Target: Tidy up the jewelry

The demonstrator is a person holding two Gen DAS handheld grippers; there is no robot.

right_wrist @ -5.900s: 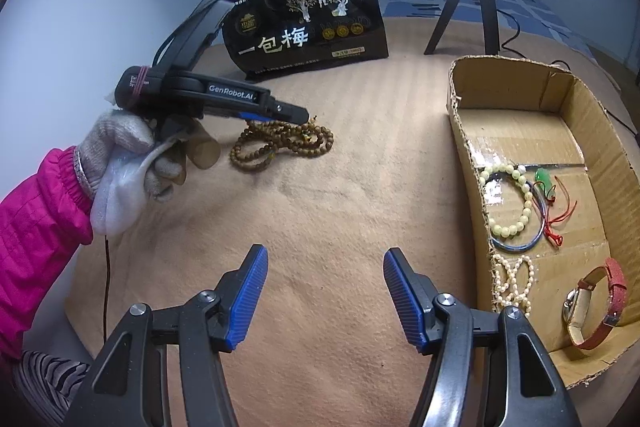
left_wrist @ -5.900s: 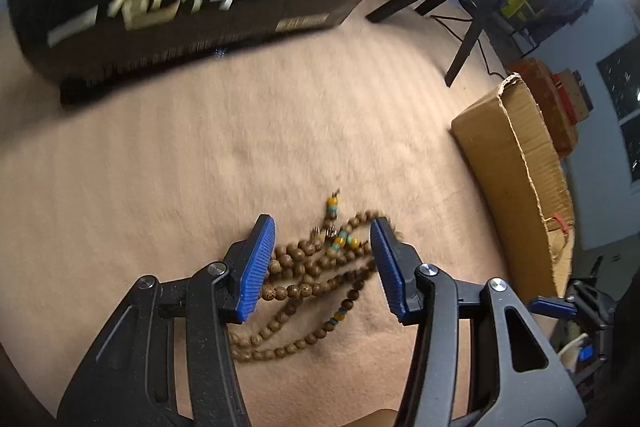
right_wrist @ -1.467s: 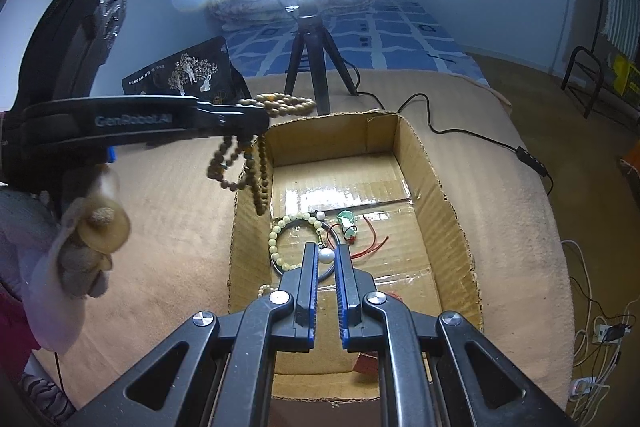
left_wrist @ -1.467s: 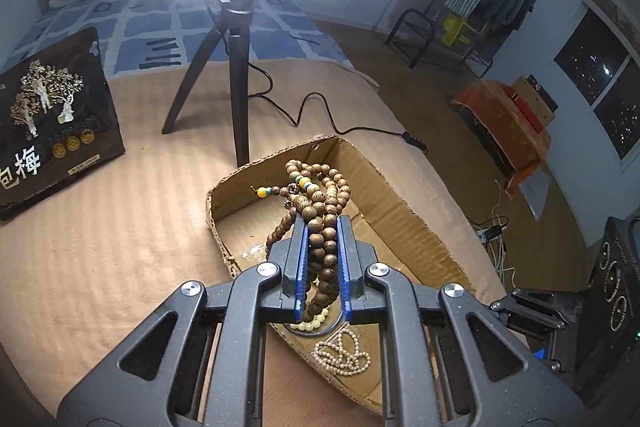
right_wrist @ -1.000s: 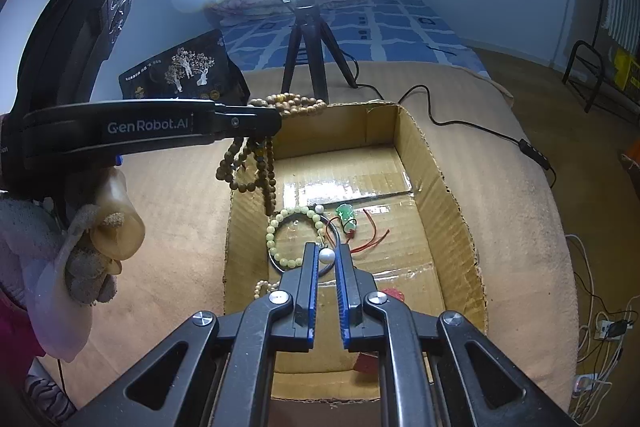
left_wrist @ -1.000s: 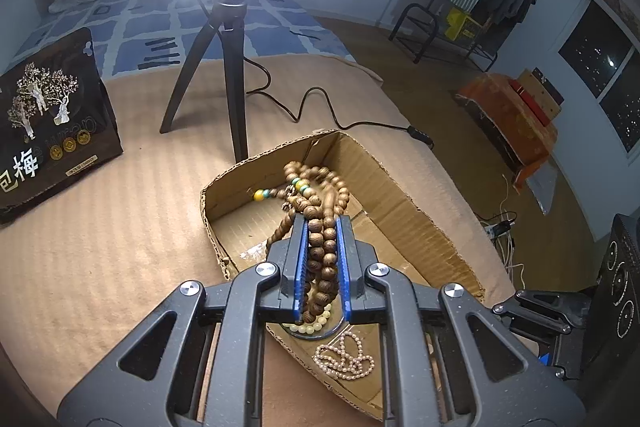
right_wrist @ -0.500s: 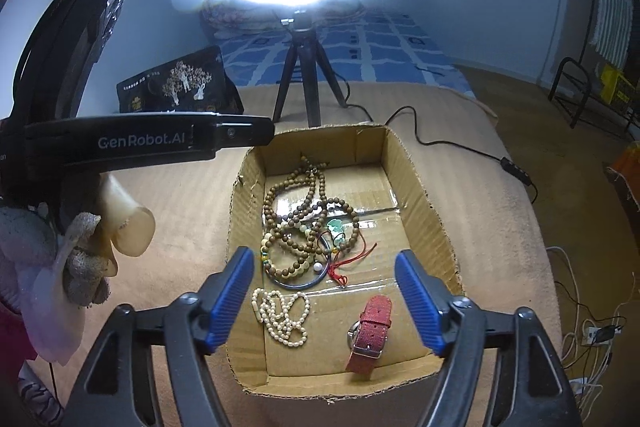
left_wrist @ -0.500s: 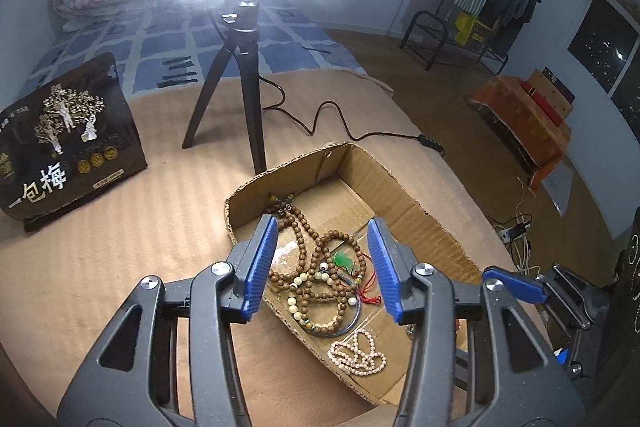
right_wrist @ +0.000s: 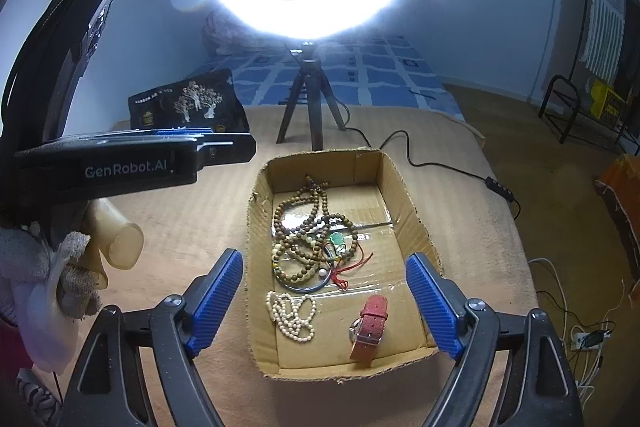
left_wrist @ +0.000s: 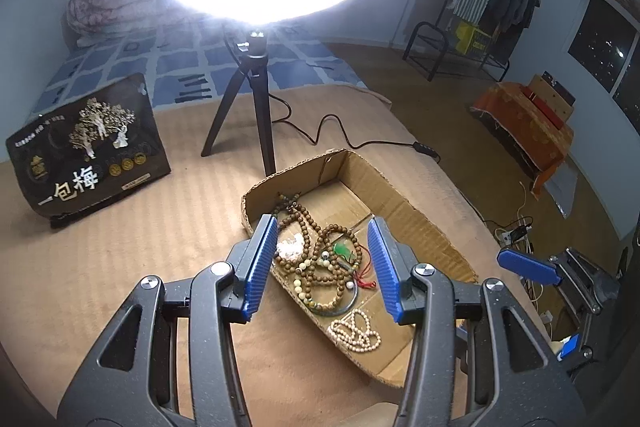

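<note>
A shallow cardboard box (right_wrist: 404,203) (left_wrist: 400,203) sits on the tan blanket. Inside lies the long brown wooden bead necklace (right_wrist: 308,223) (left_wrist: 316,255), over a pale bead bracelet and a green pendant on red cord (right_wrist: 338,241). A white pearl strand (right_wrist: 292,315) (left_wrist: 356,331) and a red-strap watch (right_wrist: 370,321) lie nearer me. My left gripper (left_wrist: 322,263) is open and empty above the box's left part; it also shows from the side in the right wrist view (right_wrist: 224,149). My right gripper (right_wrist: 324,303) is open and empty over the box's near end.
A ring light on a black tripod (right_wrist: 308,107) (left_wrist: 252,115) stands behind the box, its cable (right_wrist: 448,167) trailing right. A black printed bag (left_wrist: 88,147) (right_wrist: 188,107) stands at back left. The bed edge drops off to the right.
The left gripper let go of the wooden bead necklace, which now lies in the box, and has lifted back. The right gripper opened too.
</note>
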